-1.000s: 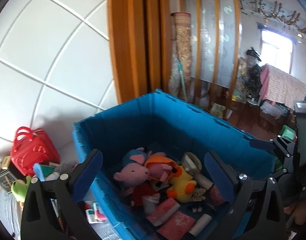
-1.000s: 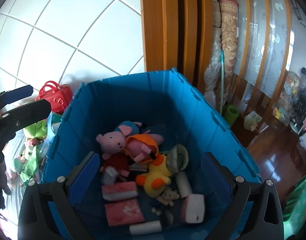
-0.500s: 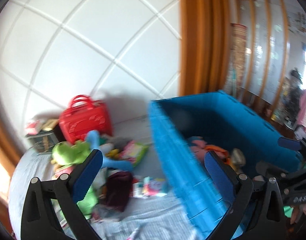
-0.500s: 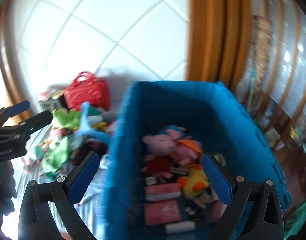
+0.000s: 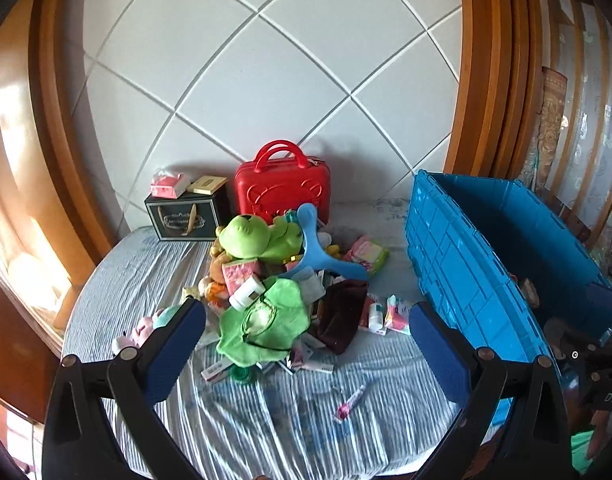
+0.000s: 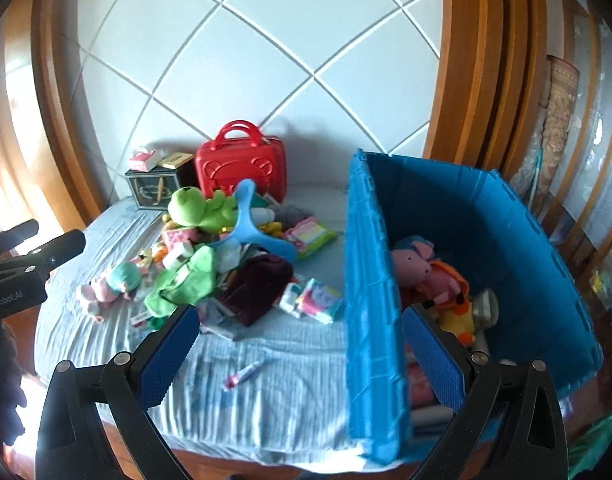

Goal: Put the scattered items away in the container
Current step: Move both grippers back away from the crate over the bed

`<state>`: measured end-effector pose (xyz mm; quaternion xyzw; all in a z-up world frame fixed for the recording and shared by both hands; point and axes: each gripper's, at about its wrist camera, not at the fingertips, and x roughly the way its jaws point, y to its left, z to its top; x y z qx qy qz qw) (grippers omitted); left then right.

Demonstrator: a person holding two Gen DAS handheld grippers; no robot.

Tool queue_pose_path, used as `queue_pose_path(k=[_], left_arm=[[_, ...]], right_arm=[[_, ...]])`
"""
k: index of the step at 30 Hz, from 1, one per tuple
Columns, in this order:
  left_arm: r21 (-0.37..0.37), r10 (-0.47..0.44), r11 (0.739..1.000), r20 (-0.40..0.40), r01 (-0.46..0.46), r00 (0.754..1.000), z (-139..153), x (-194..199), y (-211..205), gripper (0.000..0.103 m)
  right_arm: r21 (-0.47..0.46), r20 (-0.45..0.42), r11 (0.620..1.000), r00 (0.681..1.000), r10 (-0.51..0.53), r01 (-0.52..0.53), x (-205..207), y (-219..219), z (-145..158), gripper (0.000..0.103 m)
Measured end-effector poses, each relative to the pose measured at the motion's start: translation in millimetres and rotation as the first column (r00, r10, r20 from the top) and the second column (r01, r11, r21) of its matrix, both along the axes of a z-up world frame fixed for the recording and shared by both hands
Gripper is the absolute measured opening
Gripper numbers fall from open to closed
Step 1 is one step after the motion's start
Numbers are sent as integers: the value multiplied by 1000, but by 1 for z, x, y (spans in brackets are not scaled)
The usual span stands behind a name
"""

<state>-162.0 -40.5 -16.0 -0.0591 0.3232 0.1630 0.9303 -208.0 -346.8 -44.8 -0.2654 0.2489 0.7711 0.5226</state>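
Observation:
A pile of scattered items lies on the striped bed: a green frog plush (image 5: 258,236) (image 6: 194,208), a blue hanger (image 5: 313,248) (image 6: 250,224), a green cloth (image 5: 266,324) (image 6: 186,280), a dark maroon cloth (image 5: 341,312) (image 6: 258,284) and a small pink tube (image 5: 349,402) (image 6: 244,374). The blue crate (image 5: 457,264) (image 6: 369,264) stands at the right and holds a pink pig plush (image 6: 411,262) and a yellow duck (image 6: 457,320). My left gripper (image 5: 306,348) is open above the pile's near side, holding nothing. My right gripper (image 6: 298,348) is open, straddling the crate's left wall.
A red handled case (image 5: 282,188) (image 6: 240,168) and a black box (image 5: 186,216) (image 6: 154,188) stand against the white quilted headboard. A pink-and-teal plush (image 6: 110,280) lies at the pile's left. Wooden posts flank the bed, and the mattress front edge is close below both grippers.
Both views have swung left, from looking down into the crate to looking at the pile on the bed. Both grippers stayed open and empty.

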Motion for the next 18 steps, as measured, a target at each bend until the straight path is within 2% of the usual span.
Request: queue_pose_path(k=[2, 5, 14, 18], left_arm=[[3, -41, 999, -6, 41, 999, 1, -10, 2, 103], [-1, -39, 999, -19, 39, 999, 1, -27, 8, 103], [11, 51, 999, -20, -50, 999, 8, -51, -1, 103], [-22, 67, 997, -48, -68, 997, 1, -54, -10, 103]], right_arm=[[-11, -1, 1000, 1000, -6, 6, -7, -11, 1, 103], [-17, -3, 1000, 1000, -7, 7, -11, -25, 3, 103], [-17, -11, 1000, 1000, 24, -25, 6, -37, 5, 103], [-21, -17, 999, 999, 35, -35, 22, -36, 2, 103]])
